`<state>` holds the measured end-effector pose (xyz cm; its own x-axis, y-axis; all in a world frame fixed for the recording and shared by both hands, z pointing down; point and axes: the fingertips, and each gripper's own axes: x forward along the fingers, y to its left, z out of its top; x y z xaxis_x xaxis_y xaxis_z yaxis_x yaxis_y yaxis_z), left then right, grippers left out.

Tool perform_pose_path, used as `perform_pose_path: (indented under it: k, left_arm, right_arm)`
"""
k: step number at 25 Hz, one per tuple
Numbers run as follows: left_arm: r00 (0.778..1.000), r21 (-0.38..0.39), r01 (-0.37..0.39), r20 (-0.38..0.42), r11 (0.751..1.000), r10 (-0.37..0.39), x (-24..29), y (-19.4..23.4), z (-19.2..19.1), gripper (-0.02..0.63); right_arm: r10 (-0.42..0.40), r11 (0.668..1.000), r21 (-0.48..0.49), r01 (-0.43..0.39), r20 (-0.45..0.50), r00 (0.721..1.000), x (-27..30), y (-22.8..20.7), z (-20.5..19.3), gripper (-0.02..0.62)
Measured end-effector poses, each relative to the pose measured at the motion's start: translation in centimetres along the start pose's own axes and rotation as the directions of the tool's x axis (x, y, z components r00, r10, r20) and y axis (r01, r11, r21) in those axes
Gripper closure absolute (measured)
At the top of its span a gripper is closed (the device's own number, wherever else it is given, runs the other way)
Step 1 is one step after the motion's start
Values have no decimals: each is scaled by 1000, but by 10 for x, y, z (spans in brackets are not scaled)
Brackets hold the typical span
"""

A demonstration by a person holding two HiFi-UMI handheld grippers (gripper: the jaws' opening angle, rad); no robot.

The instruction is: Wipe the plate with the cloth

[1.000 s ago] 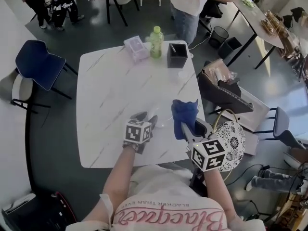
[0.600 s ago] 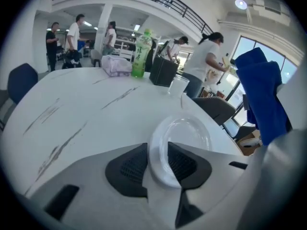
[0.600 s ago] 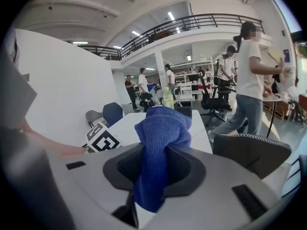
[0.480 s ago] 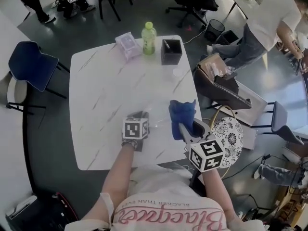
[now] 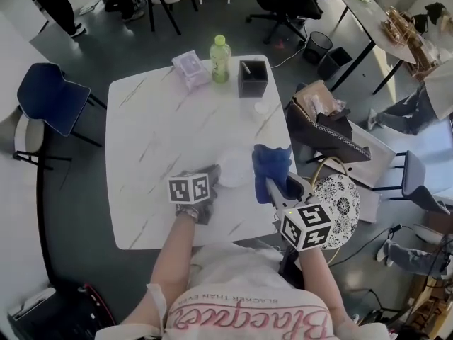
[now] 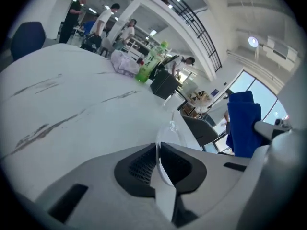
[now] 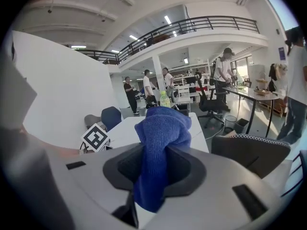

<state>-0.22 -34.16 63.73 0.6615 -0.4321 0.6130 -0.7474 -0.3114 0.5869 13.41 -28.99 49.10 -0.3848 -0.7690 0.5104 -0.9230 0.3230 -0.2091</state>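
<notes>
The white marble worktop [image 5: 159, 129] fills the middle of the head view, with a blue chair [image 5: 48, 94] off its far left corner. Along the far edge stand a black box [image 5: 253, 80], a green bottle [image 5: 219, 57] left of it and a pale wrapped pack [image 5: 191, 68] further left – all well apart from the work at the near edge.

The plate [image 5: 233, 172] is clear and sits over the near right part of the worktop, between the two grippers. The left tongs [image 6: 159, 158] are closing with the plate's near rim between their dark pads; the gap is down to a narrow slit and the pads grip the rim on both sides. In the left gripper view the plate stands on edge.

The blue cloth [image 5: 271, 163] is just to the right of the plate. The right tongs [image 5: 273, 188] are clamped on its lower part, and the bunched top rises free above the pads – whether it touches the plate I cannot tell.
</notes>
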Motion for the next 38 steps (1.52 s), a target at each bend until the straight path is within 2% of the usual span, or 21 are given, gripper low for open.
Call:
perform_pose_path:
  k: [3, 6, 16, 21, 24, 27, 30, 34, 38]
  left_arm:
    - [996, -53, 82, 39, 995, -80, -6, -13, 6, 588]
    - [991, -64, 121, 60, 991, -117, -10, -22, 12, 589]
    - [972, 9, 197, 131, 980, -197, -38, -54, 29, 591]
    - [945, 64, 268, 178, 961, -275, -69, -82, 51, 591]
    - [918, 116, 296, 239, 948, -316, -95, -101, 72, 591]
    - [891, 167, 314, 287, 935, -350, -122, -118, 92, 591]
    - [878, 202, 311, 312, 929, -362, -140, -128, 101, 591]
    - [879, 214, 297, 320, 931, -354, -145, -132, 102, 591]
    - [876, 223, 299, 321, 928, -359, -149, -135, 99, 591]
  right_arm:
    - [-4, 1000, 8, 4, 14, 1000, -3, 0, 2, 497]
    - [-5, 1000, 17, 5, 29, 1000, -7, 0, 5, 497]
    - [-19, 999, 30, 16, 96, 995, -23, -3, 18, 497]
    - [-26, 1000, 13, 24, 163, 986, -34, -3, 36, 497]
    - [-25, 1000, -2, 27, 222, 975, -46, 0, 58, 497]
    - [-9, 998, -60, 29, 300, 954, -64, 15, 92, 497]
    - [53, 987, -163, 6, 352, 935, -74, 41, 117, 497]
    - [149, 953, -301, -44, 334, 931, -62, 82, 123, 497]
    - [206, 901, -429, -70, 279, 938, -46, 115, 123, 497]
